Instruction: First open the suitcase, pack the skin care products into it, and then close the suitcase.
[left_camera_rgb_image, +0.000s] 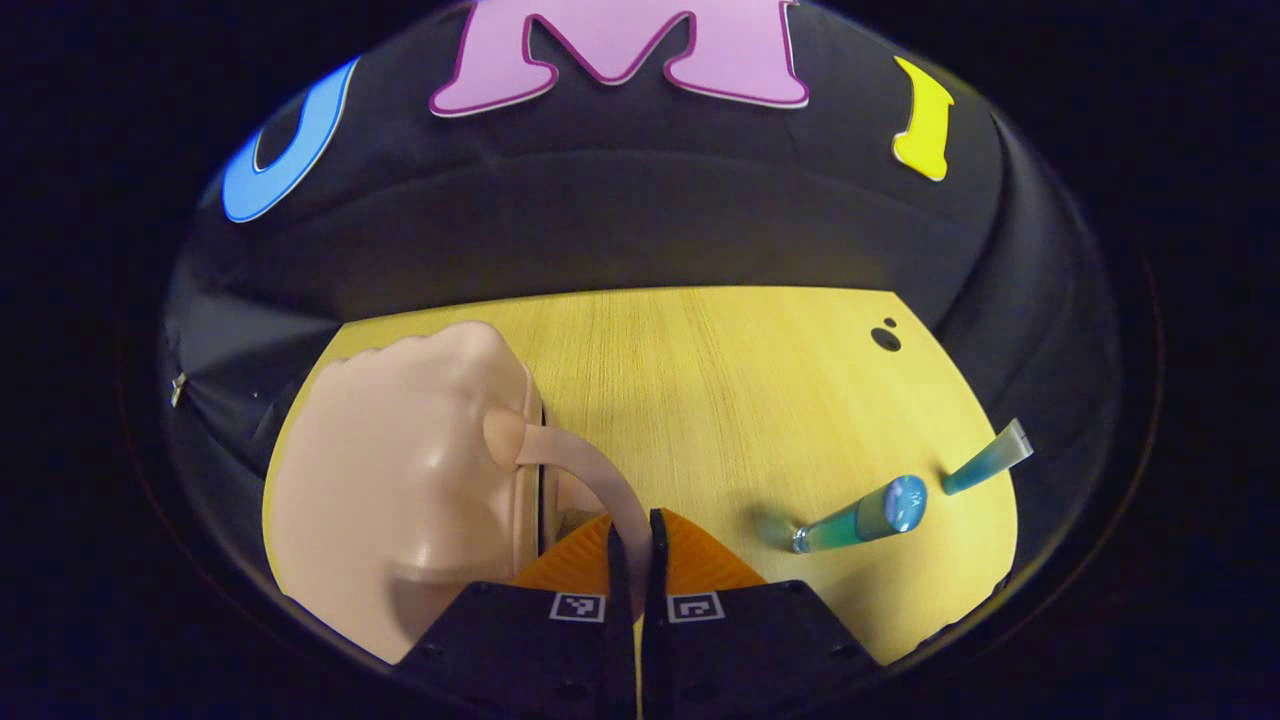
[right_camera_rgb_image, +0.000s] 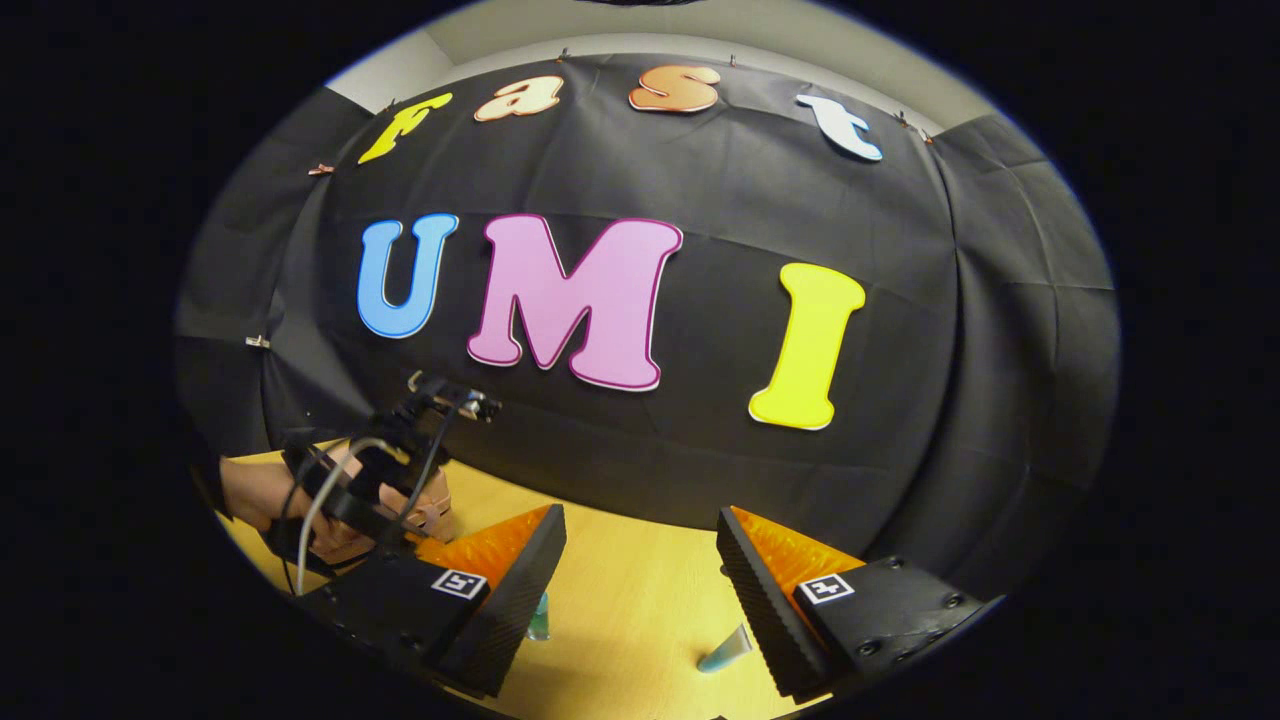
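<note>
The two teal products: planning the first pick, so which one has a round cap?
The bottle, nearer the left claw, shows a round blue cap. The other, a tube farther right, ends in a flat crimped seal.

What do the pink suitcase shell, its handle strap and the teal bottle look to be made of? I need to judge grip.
The suitcase looks like hard, glossy plastic: its shell carries smooth highlights. The handle strap seems a softer, matte rubbery plastic, since it arcs in a curve to the left gripper, whose fingers are closed on it. The teal bottle appears translucent plastic or glass with a shiny cap; I can't tell which.
</note>
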